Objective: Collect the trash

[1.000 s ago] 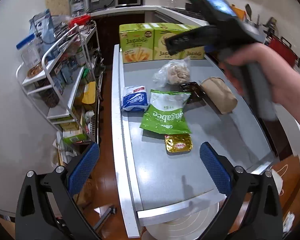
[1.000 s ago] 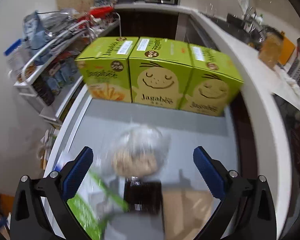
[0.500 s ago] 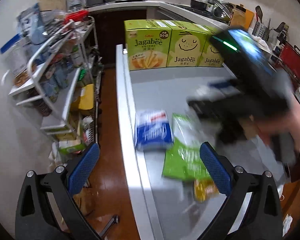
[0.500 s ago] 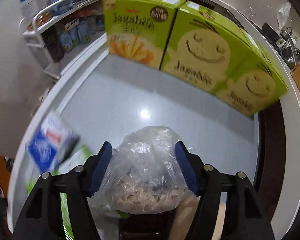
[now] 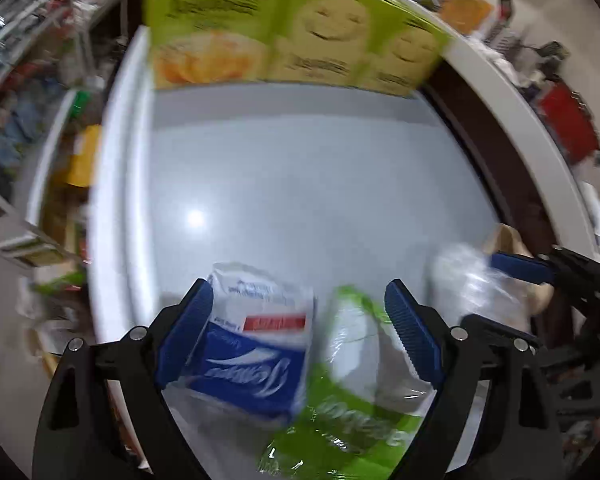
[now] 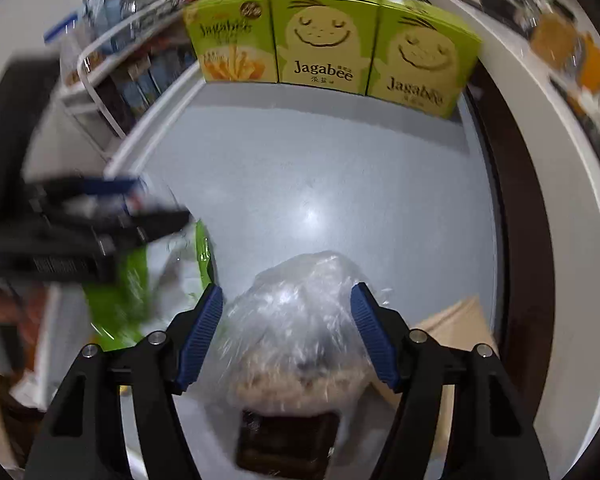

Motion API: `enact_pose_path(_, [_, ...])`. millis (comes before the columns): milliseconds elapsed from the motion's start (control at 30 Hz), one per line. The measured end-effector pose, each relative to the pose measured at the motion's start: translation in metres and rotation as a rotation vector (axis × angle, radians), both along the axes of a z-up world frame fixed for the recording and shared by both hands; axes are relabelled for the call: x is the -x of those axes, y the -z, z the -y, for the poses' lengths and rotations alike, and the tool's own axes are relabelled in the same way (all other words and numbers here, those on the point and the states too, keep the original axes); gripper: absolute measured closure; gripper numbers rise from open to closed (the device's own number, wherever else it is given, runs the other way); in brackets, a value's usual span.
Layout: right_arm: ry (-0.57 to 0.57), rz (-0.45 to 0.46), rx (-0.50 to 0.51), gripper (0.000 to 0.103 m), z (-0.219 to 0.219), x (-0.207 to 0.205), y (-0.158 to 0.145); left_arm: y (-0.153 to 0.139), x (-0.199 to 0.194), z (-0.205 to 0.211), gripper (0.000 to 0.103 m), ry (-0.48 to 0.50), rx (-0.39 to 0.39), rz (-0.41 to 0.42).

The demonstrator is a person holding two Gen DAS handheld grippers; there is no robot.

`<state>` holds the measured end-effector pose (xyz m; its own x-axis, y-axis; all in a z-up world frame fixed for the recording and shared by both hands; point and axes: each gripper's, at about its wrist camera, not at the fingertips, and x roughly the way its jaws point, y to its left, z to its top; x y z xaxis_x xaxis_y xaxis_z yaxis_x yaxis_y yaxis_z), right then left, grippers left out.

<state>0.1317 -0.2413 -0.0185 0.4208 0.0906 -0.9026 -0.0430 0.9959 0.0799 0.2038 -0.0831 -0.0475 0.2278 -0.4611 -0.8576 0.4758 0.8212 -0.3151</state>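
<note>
grey laminate counter (image 6: 340, 168) carries the trash. the right claw (image 6: 286, 334) has its blue pads against the sides of a crumpled clear plastic bag of pale scraps (image 6: 300, 320), its jaws having just eased a touch wider. the left claw (image 5: 296, 334) has just been narrowing; between its jaws lie a blue-and-white soft packet (image 5: 256, 344) and the edge of a green-and-white snack bag (image 5: 348, 400), neither visibly pinched. three green jagabee cartons (image 6: 328, 40) stand along the far edge.
</note>
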Motion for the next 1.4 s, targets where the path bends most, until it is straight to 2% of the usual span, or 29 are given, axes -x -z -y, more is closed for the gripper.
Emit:
enact_pose_path(133, [0.027, 0.040, -0.054, 0.028, 0.005, 0.016, -0.018, -0.010, 0.031, 0.004, 0.014, 0.097, 0.080, -0.060])
enact_pose_path(200, [0.040, 0.068, -0.065, 0.026, 0.009, 0.023, -0.031, -0.019, 0.044, -0.004, 0.014, 0.094, 0.050, -0.022])
enact_pose_path(300, [0.065, 0.101, -0.065, 0.021, 0.017, 0.037, -0.048, -0.030, 0.053, -0.023, 0.014, 0.045, 0.063, -0.010])
enact_pose_path(400, [0.064, 0.067, -0.085, 0.021, 0.019, 0.047, -0.053, -0.037, 0.061, -0.037, 0.014, -0.004, 0.017, 0.035])
enact_pose_path(533, [0.038, 0.006, -0.236, 0.021, 0.011, 0.068, -0.048, -0.039, 0.074, -0.028, 0.014, 0.037, 0.002, 0.020])
enact_pose_path(667, [0.064, -0.027, -0.134, 0.021, 0.002, 0.084, -0.034, -0.029, 0.089, -0.001, 0.014, 0.132, -0.041, 0.018])
enact_pose_path(767, [0.090, -0.043, -0.064, 0.021, 0.004, 0.090, -0.024, -0.018, 0.097, 0.024, 0.014, 0.189, -0.123, 0.054])
enact_pose_path(833, [0.095, -0.047, -0.020, 0.021, 0.005, 0.091, -0.016, -0.010, 0.094, 0.033, 0.014, 0.183, -0.167, 0.076])
enact_pose_path(933, [0.076, -0.056, 0.036, 0.021, 0.003, 0.089, -0.005, -0.004, 0.081, 0.038, 0.014, 0.143, -0.178, 0.078])
enact_pose_path(1067, [0.076, -0.085, 0.022, 0.022, 0.004, 0.084, 0.008, -0.001, 0.072, 0.042, 0.014, 0.144, -0.199, 0.069])
enact_pose_path(1167, [0.087, -0.058, 0.031, 0.023, 0.006, 0.089, -0.002, -0.009, 0.076, 0.039, 0.014, 0.151, -0.233, 0.121])
enact_pose_path(1200, [0.093, -0.019, 0.028, 0.023, 0.009, 0.092, -0.011, -0.011, 0.077, 0.035, 0.014, 0.139, -0.230, 0.128])
enact_pose_path(1267, [0.120, 0.024, 0.053, 0.023, 0.016, 0.089, -0.020, -0.011, 0.074, 0.022, 0.014, 0.097, -0.201, 0.086])
enact_pose_path(1400, [0.121, 0.089, 0.069, 0.019, 0.028, 0.069, -0.030, -0.017, 0.071, 0.006, 0.014, 0.038, -0.103, 0.043])
